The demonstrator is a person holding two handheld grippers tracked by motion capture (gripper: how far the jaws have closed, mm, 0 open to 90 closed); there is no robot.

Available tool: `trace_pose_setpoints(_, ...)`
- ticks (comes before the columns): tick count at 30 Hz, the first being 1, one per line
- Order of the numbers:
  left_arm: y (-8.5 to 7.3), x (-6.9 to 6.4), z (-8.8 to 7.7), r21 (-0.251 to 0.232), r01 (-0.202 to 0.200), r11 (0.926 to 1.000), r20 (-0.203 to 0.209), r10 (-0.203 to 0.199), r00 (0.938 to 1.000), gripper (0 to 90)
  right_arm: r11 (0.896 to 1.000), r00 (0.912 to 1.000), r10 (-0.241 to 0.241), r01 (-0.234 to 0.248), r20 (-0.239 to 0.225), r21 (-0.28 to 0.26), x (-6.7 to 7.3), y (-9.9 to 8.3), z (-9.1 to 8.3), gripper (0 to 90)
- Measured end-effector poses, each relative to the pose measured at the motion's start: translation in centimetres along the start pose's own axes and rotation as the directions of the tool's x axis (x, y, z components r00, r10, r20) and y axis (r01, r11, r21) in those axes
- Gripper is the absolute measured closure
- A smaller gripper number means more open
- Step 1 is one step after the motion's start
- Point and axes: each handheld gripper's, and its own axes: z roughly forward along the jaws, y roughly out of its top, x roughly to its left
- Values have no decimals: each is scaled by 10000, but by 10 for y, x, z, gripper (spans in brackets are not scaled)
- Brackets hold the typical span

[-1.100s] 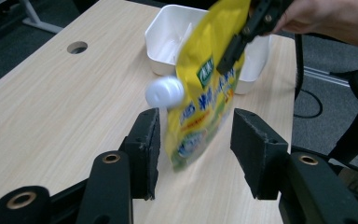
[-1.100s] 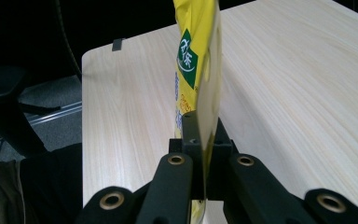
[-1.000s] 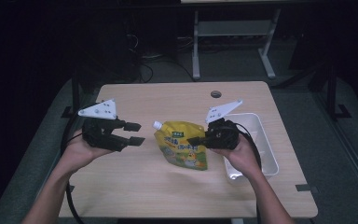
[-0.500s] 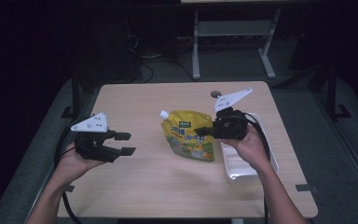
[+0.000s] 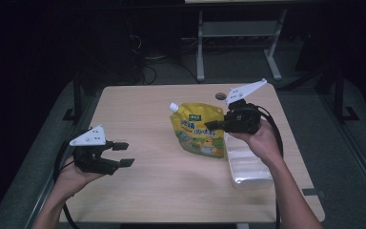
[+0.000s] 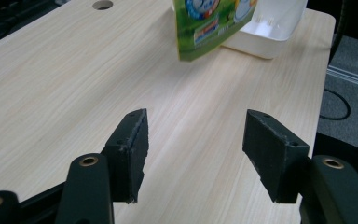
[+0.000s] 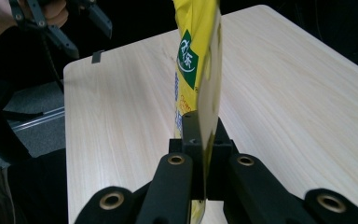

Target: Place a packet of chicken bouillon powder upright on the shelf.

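A light wood-grain counter [image 5: 162,191] stands in a dim room, with a round cable hole [image 5: 219,96] near its far edge. A shallow white tray [image 5: 248,167] lies along the counter's right side, while a pale metal stand [image 5: 238,33] and loose cables [image 5: 147,67] occupy the dark grey floor [image 5: 343,157] beyond

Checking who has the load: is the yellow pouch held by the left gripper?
No, the right gripper clamps the yellow pouch.

Pouch [image 5: 200,131] print (coloured, partly Chinese) too blurred for reading
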Motion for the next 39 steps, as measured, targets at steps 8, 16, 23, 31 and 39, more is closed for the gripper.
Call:
trace_pose_setpoints(8,-14,2,2,71,186,9998,-114,-186,9998,361,10000,9997,36,-36,240,16,-6,7,-13,898)
trace_pose_setpoints(16,-25,-2,4,90,115,9999,-269,-113,9996,353,9999,9983,126,-127,568,-1,-14,11,-33,897)
trace_pose_setpoints(23,-33,-4,4,-4,151,9999,-421,-151,9990,341,9994,9957,347,-344,860,-57,-23,3,-48,897)
trace_pose_setpoints(31,-41,-6,6,-59,175,9998,-571,-178,9982,329,9983,9902,582,-577,1269,-74,-34,-7,-66,897)
trace_pose_setpoints(39,-49,-8,12,53,195,9998,-658,-191,9976,319,9967,9836,812,-802,1613,-128,-43,-24,-83,896)
